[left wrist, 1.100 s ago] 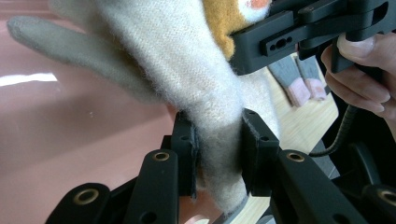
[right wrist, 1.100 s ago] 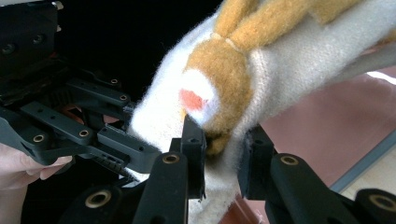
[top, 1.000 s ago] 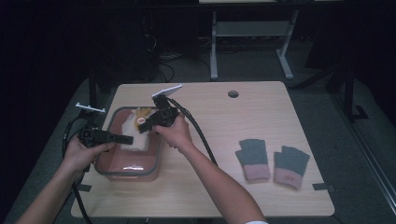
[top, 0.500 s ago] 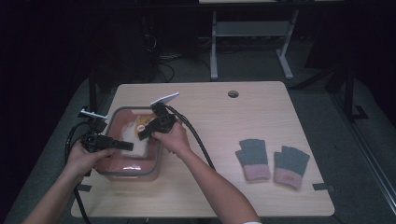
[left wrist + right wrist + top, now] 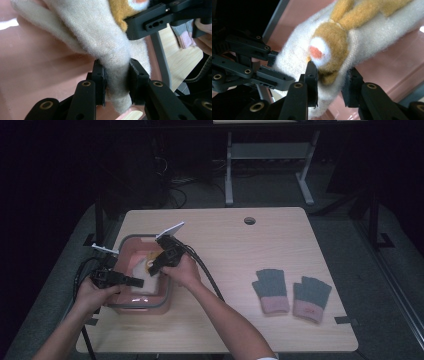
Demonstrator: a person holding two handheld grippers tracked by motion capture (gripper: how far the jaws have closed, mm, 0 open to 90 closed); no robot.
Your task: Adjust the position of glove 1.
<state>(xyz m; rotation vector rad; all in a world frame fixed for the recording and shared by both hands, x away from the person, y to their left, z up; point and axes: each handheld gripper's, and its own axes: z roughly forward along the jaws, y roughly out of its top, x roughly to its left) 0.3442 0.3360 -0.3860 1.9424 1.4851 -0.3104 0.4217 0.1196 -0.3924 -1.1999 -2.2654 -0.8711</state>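
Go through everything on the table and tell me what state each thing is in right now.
Left tongs: shut on the cream glove.
Right tongs: shut on the cream glove.
Cream glove: held over the pink bin, orange animal patch showing.
Pink bin: open, no lid.
Grey gloves: flat, side by side, untouched.

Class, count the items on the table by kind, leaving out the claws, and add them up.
Cream fuzzy glove with animal face: 1
Grey and pink fingerless gloves: 2
Pink tub: 1
Total: 4
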